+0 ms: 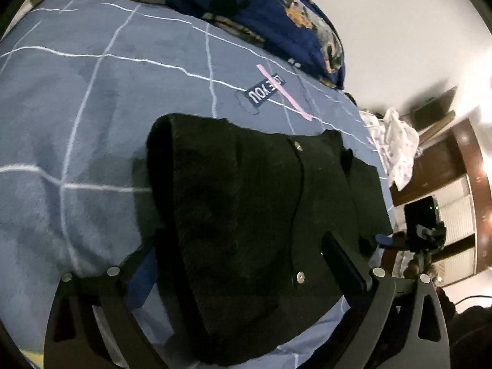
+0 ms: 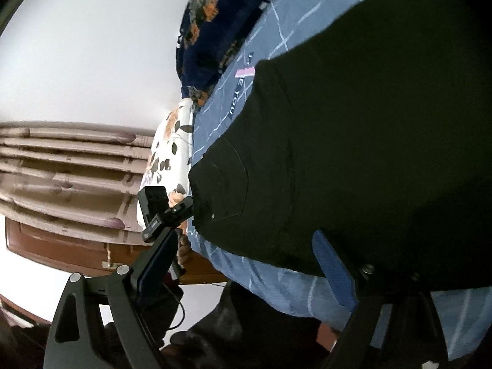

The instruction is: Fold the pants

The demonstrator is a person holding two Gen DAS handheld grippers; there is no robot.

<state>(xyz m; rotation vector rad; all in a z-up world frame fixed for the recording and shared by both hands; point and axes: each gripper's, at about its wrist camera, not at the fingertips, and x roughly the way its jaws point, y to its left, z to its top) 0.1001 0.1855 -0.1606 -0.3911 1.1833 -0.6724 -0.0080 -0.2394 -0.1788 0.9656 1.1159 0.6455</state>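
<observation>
Black pants (image 1: 246, 215), folded into a thick bundle with waistband rivets showing, lie on the blue grid-patterned bedspread (image 1: 77, 107) near the bed's edge. The left gripper (image 1: 243, 270) stands wide, its jaws astride the bundle without pressing it. The right gripper (image 2: 246, 264) is likewise wide and holds nothing, the pants' pocket corner between its fingers. Judged step: squaring the fold; edges are best aligned before pressing flat. A navy paw-print blanket (image 1: 261, 9) lies beyond.
</observation>
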